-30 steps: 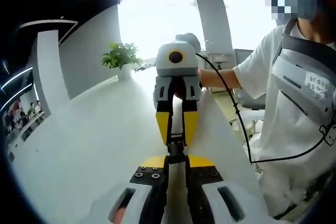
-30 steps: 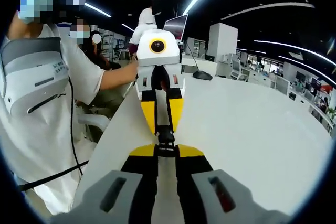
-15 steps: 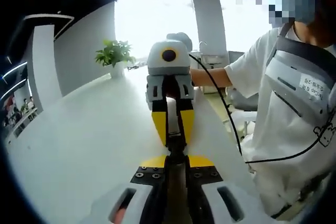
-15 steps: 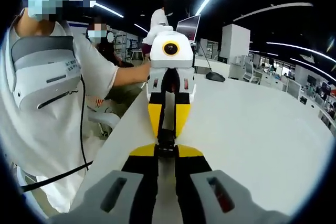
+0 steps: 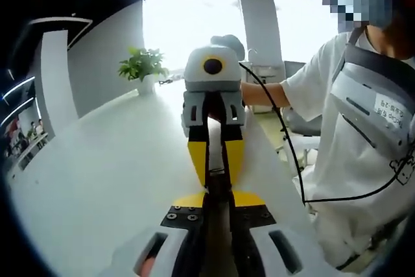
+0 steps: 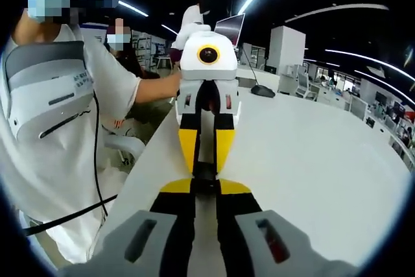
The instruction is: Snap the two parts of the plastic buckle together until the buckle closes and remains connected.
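Overhead, ceiling lights; white table; both tools pinching black, possibly buckle.

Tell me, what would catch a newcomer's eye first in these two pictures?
Most striking are the two yellow-tipped grippers meeting nose to nose above the white table: in the left gripper view the right gripper comes straight at the camera, and in the right gripper view the left gripper does the same. Pinched between their tips sits the small black buckle. Beside the table stands the person in a white shirt, and a potted plant sits at the far end.
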`<state>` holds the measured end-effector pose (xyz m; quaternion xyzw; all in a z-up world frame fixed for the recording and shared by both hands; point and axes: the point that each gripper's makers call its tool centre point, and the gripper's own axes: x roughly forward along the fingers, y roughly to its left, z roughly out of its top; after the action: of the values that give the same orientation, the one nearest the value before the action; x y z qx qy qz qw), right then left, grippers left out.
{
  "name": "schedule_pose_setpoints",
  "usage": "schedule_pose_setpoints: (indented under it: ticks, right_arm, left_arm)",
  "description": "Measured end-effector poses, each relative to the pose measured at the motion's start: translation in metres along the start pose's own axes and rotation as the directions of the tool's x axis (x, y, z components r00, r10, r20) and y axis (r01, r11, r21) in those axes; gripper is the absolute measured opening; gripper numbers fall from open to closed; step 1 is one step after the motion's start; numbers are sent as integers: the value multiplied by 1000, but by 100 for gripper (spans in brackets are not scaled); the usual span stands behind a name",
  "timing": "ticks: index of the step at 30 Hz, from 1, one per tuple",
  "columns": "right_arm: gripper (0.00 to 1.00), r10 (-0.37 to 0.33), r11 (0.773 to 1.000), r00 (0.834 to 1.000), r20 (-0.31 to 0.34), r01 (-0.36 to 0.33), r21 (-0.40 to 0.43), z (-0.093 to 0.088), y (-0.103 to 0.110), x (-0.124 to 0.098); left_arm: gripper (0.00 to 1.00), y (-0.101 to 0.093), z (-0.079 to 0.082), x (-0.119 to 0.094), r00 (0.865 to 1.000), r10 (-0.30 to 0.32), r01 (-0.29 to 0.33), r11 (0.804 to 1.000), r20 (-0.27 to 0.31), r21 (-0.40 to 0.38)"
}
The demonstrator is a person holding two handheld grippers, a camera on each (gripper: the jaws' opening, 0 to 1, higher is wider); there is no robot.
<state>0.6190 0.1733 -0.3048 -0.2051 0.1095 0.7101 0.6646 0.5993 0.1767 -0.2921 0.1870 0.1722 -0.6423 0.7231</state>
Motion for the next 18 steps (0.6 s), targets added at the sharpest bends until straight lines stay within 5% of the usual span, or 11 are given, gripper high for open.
schedule_pose_setpoints:
  ticks: [18]
  right_arm:
    - [11, -41, 998, 999, 34, 39, 52, 8, -9, -5]
  left_arm:
    - [11, 14, -5, 2, 1000, 27, -27, 999, -3, -22]
